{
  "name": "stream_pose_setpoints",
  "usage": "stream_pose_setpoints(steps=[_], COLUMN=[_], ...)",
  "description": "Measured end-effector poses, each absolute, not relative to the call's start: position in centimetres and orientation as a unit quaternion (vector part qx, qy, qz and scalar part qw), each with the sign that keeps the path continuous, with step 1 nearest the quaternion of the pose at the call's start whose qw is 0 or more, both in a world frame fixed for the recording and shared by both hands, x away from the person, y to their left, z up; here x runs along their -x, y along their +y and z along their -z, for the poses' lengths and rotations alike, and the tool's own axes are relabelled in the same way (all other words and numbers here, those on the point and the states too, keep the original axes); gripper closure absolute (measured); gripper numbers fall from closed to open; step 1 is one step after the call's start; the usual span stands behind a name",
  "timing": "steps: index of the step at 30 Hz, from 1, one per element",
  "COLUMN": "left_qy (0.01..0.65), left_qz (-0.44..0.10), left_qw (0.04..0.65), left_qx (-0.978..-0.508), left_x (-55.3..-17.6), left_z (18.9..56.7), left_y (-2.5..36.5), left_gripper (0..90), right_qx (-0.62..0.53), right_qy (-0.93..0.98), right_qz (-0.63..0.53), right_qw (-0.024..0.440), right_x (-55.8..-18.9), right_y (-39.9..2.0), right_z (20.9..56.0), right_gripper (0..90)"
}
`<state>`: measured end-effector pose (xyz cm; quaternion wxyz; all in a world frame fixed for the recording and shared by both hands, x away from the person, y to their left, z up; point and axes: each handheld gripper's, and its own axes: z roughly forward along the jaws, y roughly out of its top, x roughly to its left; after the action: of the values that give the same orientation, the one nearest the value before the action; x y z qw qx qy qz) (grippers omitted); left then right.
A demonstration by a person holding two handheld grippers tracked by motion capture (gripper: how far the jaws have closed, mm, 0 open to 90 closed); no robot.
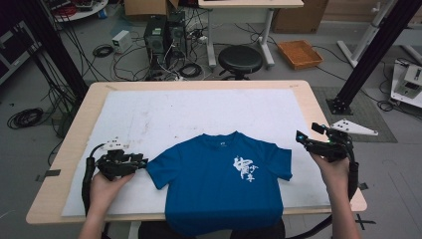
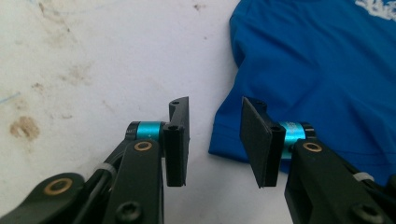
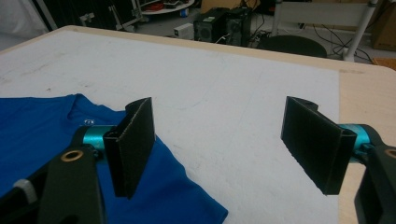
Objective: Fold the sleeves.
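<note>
- On the white sheet that covers the wooden table, a blue T-shirt lies flat, chest up, collar toward the far edge and hem hanging over the near edge.
- White brush-style characters are printed on the chest; they are too small to read. A tiny white mark sits inside the collar, also unreadable.
- The left gripper sits low at the tip of the shirt's sleeve. Its jaws are partly apart, with the sleeve edge in the gap between them and no pad pressing on the cloth.
- The right gripper is held beside the other sleeve, near the table's right edge. Its jaws stand wide with nothing between them; the shirt lies below its left jaw.
- On the floor beyond the table stand a black stool and an orange tray.
</note>
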<state>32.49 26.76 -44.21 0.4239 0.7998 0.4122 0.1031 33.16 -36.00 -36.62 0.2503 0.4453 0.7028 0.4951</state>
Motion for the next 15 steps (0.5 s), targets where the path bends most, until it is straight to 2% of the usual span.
stream_pose_setpoints(steps=[11, 15], left_qy=[0.429, 0.422], left_qz=[-0.11, -0.118], left_qw=[0.4, 0.394], left_qx=[-0.803, -0.808], left_x=[-32.4, -32.1], left_z=[44.6, 44.5], left_y=[26.2, 25.5], left_gripper=[75.7, 76.6], right_qx=[-0.444, -0.441], right_qy=[0.706, 0.708], right_qz=[-0.491, -0.488], right_qw=[0.253, 0.258], right_x=[-33.1, -33.1], right_y=[-35.8, -35.7], right_z=[36.6, 36.6], right_gripper=[26.2, 26.3])
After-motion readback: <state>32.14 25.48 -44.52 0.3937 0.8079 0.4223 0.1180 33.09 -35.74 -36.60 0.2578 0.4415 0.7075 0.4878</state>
